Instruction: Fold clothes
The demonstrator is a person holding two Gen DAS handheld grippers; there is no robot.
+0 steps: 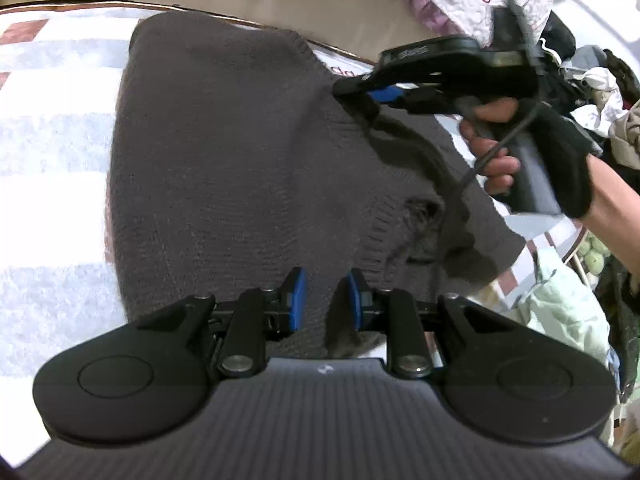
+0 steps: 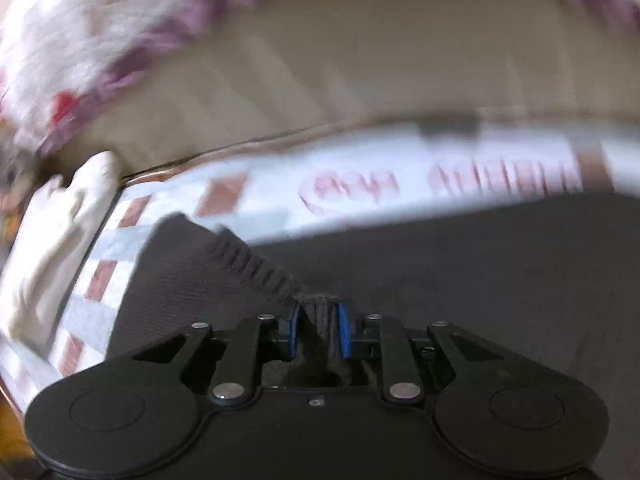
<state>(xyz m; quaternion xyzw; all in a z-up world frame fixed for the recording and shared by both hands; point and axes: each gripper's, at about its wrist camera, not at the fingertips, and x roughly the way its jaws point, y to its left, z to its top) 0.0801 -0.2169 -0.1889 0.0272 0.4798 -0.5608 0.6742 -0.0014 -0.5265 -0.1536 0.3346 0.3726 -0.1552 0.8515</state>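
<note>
The dark grey sweater (image 1: 224,152) lies flat on the patterned bed cover (image 1: 48,128), and its long axis runs away from the left gripper (image 1: 323,300) toward the far edge of the bed. Its ribbed hem (image 2: 256,268) is at the right side, and there the right gripper (image 2: 319,332) is closed on a bunch of the rib, so this hand is the nearer one for the coming fold. The left gripper stands at the near edge, with narrow jaws; knit lies between the pads, but I cannot tell if they press it. I judge the held hem should travel across the body, toward the left.
</note>
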